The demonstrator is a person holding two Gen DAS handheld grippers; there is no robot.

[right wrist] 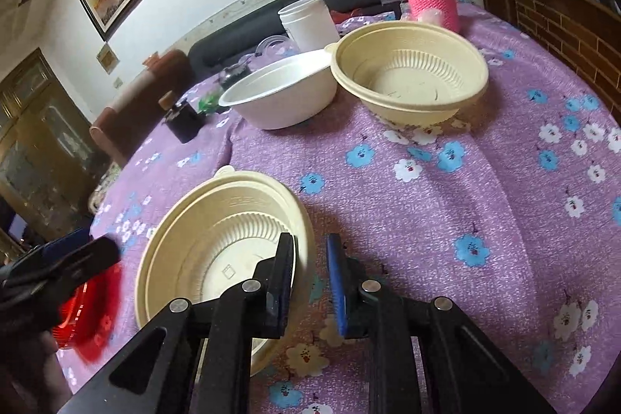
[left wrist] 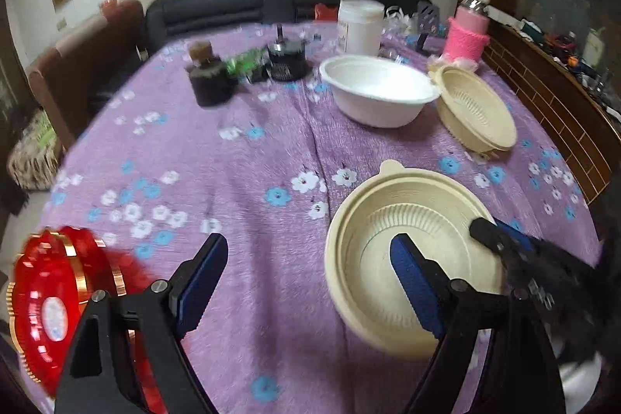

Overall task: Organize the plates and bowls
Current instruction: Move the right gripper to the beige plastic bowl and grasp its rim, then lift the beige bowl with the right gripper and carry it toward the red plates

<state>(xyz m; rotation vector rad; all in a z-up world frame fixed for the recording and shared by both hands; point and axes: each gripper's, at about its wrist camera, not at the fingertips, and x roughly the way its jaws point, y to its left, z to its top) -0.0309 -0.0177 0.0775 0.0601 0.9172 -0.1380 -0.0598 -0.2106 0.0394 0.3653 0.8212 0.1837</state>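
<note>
Straddling near cream bowl (right wrist: 217,243) rim: right claw (right wrist: 310,258), narrowly parted.

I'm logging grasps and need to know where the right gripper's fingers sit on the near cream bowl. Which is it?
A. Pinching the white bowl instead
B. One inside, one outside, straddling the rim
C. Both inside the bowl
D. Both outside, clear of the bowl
B: the right gripper has its left finger inside the near cream bowl and its right finger outside the rim, a gap still showing at the rim.

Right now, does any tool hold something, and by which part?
The right tool straddles the near cream bowl at its near rim; firm contact cannot be told. The left tool holds nothing.
</note>
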